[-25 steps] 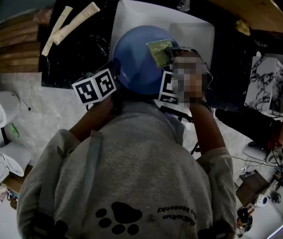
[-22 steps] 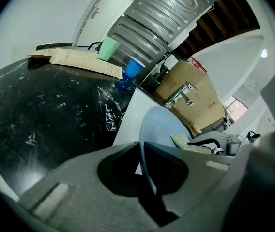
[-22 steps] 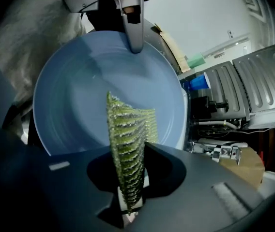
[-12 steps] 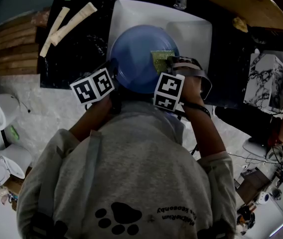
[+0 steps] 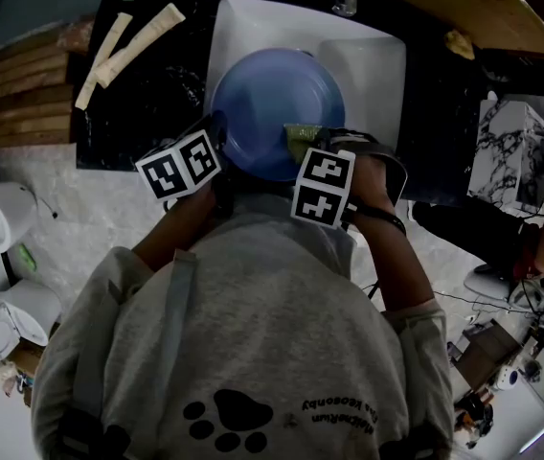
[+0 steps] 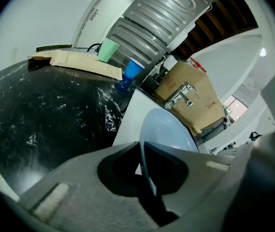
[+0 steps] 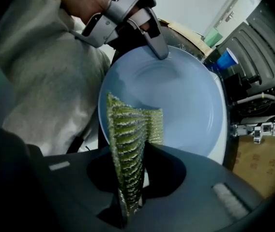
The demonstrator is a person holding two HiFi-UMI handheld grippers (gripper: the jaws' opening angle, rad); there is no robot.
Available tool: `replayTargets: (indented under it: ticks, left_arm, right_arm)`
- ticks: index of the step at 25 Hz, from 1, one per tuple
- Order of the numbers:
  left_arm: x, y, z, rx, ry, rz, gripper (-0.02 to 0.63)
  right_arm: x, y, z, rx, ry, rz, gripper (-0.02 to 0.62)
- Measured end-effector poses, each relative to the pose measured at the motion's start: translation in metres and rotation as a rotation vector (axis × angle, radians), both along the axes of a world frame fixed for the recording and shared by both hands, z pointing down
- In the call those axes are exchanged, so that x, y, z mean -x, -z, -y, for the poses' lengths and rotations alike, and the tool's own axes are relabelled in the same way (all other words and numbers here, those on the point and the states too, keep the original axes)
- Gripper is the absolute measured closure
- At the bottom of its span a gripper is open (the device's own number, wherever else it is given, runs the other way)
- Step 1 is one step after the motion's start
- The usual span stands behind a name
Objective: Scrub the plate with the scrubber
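Plate (image 5: 270, 99) rim clamped in left gripper (image 5: 217, 130).

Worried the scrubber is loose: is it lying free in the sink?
No, the right gripper pinches the green scrubber between its jaws, over the blue plate.

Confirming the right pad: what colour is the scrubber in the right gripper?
The scrubber is yellow-green with pale ridges; right gripper view shows it best.

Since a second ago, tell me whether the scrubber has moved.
Yes. The scrubber slid toward the near edge of the plate, away from the far rim of the sink.
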State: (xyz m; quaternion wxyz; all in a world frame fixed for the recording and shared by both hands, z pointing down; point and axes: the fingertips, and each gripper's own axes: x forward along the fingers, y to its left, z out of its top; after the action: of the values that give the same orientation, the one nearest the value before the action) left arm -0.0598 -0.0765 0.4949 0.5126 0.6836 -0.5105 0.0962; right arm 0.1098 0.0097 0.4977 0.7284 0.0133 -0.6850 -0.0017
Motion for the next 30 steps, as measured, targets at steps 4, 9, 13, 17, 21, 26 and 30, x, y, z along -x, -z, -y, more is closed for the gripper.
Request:
replayTargets:
  ticks: [4,9,13,17,21,26,30]
  left_arm:
    - [0.000,0.001,0.000,-0.012,-0.001,0.007,0.589]
    - [-0.002,0.002,-0.001,-0.023,-0.009,0.017,0.589]
    - [-0.002,0.002,-0.001,-0.023,-0.010,0.022,0.588]
    - [-0.002,0.002,-0.002,-0.027,-0.009,0.025,0.588]
    - [-0.002,0.003,-0.001,-0.028,-0.009,0.026,0.588]
    - [0.001,0.002,-0.001,-0.025,0.012,0.019,0.589]
    - [0.003,0.001,0.000,-0.016,0.027,0.016,0.589]
  right_arm:
    - [0.017,0.009,-0.022,0.148,-0.036,0.087,0.526]
    - [0.034,0.019,-0.048,0.299,-0.024,0.164,0.526]
    - [0.046,0.029,-0.061,0.382,-0.019,0.227,0.526]
    - [0.054,0.043,-0.065,0.427,-0.018,0.297,0.526]
    - [0.060,0.057,-0.064,0.454,-0.050,0.397,0.526]
    - [0.060,0.078,-0.048,0.442,-0.147,0.576,0.526]
    - [0.057,0.097,-0.022,0.359,-0.245,0.746,0.526]
